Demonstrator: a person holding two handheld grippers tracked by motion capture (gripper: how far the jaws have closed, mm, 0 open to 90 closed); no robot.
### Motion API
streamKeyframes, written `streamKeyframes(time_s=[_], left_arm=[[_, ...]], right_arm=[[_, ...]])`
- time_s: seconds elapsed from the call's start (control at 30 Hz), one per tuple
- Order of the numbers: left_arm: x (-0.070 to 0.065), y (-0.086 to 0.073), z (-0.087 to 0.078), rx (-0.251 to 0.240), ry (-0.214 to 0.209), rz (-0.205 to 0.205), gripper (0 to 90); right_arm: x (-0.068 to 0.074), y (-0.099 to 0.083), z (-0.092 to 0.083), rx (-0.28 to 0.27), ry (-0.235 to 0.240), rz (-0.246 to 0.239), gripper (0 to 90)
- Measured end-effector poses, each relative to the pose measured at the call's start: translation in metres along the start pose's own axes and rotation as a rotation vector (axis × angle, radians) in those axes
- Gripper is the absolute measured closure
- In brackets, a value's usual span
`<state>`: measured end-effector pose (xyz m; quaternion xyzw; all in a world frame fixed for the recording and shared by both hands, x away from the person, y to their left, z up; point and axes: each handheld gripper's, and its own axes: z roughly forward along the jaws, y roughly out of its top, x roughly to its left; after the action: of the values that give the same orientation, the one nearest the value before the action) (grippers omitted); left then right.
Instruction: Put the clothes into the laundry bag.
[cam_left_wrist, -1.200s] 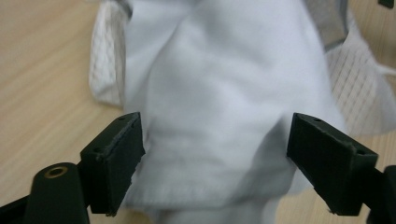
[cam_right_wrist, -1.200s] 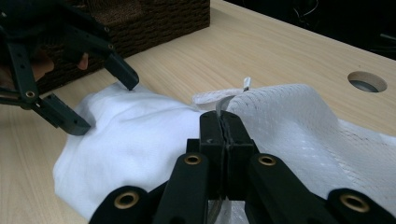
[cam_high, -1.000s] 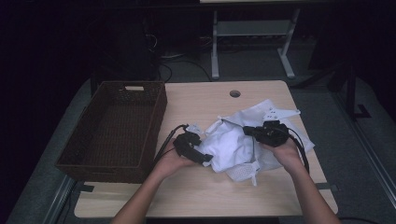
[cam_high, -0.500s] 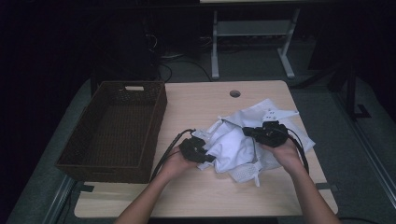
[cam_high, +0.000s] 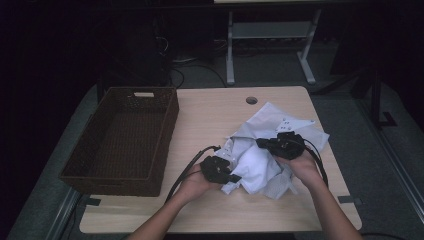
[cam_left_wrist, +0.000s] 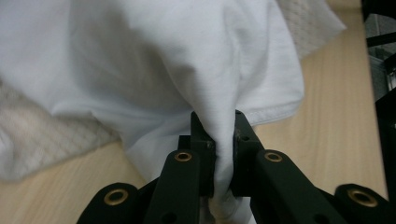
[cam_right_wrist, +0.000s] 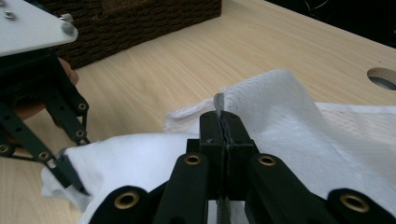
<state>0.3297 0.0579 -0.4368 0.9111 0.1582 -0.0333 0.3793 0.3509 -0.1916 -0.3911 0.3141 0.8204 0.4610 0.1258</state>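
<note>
Your left gripper (cam_left_wrist: 223, 140) has just been closing and now pinches a fold of the white garment (cam_left_wrist: 154, 60). Your right gripper (cam_right_wrist: 223, 128) is clamped on a thin mesh edge. From the high view, the garment lies crumpled on the wooden table (cam_high: 210, 117), right of the wicker basket (cam_high: 122, 135).
</note>
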Motion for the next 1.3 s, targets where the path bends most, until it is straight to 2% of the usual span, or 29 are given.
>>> streamKeyframes(time_s=[0.13, 0.5, 0.8, 0.9, 1.17, 1.3], left_arm=[[-0.005, 0.006, -0.001, -0.032, 0.004, 0.008, 83.4], [-0.006, 0.031, -0.002, -0.112, 0.037, 0.004, 83.6], [0.002, 0.05, 0.003, -0.171, 0.13, -0.031, 83.7], [0.005, 0.055, 0.006, -0.18, 0.169, -0.031, 83.6], [0.018, 0.062, 0.012, -0.219, 0.234, -0.08, 83.6], [0.024, 0.062, 0.015, -0.222, 0.257, -0.091, 83.6]], right_arm=[[0.001, 0.001, -0.001, -0.003, 0.003, -0.004, 88.4], [0.008, 0.008, -0.008, -0.017, 0.013, -0.024, 88.4], [0.012, 0.014, -0.017, -0.04, 0.019, -0.039, 88.4], [0.012, 0.014, -0.018, -0.041, 0.017, -0.039, 88.4], [0.013, 0.017, -0.019, -0.048, 0.023, -0.042, 88.5], [0.013, 0.016, -0.019, -0.049, 0.024, -0.038, 88.5]])
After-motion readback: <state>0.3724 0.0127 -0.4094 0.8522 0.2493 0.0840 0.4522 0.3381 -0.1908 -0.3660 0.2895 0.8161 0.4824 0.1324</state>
